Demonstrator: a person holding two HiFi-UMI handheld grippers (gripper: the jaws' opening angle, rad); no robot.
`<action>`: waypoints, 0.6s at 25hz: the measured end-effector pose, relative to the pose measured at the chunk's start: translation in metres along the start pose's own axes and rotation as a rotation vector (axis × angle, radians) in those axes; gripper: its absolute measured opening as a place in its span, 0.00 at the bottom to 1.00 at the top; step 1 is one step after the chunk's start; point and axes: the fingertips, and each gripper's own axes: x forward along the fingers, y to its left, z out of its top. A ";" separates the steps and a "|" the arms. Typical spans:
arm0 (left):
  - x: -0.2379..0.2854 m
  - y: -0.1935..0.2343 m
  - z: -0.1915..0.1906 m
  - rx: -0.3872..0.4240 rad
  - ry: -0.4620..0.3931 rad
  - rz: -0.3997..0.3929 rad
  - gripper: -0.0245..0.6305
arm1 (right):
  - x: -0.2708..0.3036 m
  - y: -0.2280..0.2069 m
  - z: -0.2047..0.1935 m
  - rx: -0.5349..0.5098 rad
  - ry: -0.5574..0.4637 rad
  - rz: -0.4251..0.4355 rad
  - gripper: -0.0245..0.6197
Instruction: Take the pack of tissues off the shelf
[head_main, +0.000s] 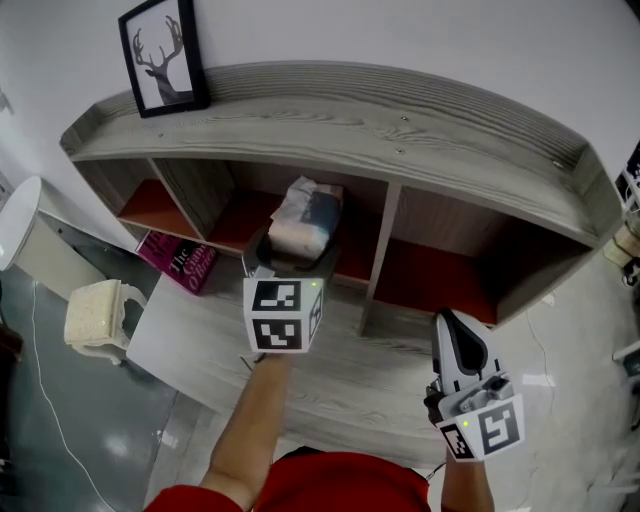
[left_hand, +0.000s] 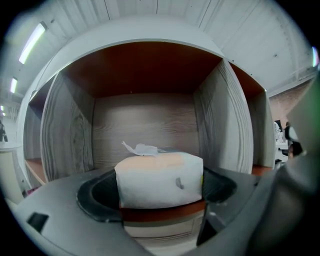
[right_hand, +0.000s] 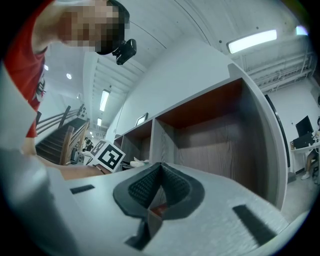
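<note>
Because the shelf (head_main: 400, 130) has a snug middle compartment (left_hand: 145, 125), the left gripper (head_main: 293, 252), its jaws spread wide to either side of the pack of tissues (head_main: 305, 218) without pressing it, could bump the wooden dividers (head_main: 383, 240), or pinch the soft wrapper and lose it. That compartment holds only the pack, near its front edge; the neighbouring ones show nothing. The right gripper (head_main: 455, 345), clenched empty, hangs outside.

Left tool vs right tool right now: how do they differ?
The left tool has its jaws wide apart, flanking the pack of tissues; the right tool has its jaws together, empty. The left tool is up at the shelf; the right tool hangs back from it. Both bear a marker cube.
</note>
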 end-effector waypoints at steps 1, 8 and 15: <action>0.000 0.001 0.001 -0.005 -0.004 0.003 0.70 | 0.000 0.000 0.000 0.001 0.000 -0.002 0.05; -0.009 0.003 0.004 -0.021 -0.030 0.001 0.68 | -0.001 0.005 0.000 -0.001 -0.002 -0.002 0.05; -0.050 -0.006 0.019 -0.024 -0.110 -0.012 0.68 | -0.005 0.010 0.009 -0.009 -0.019 0.002 0.05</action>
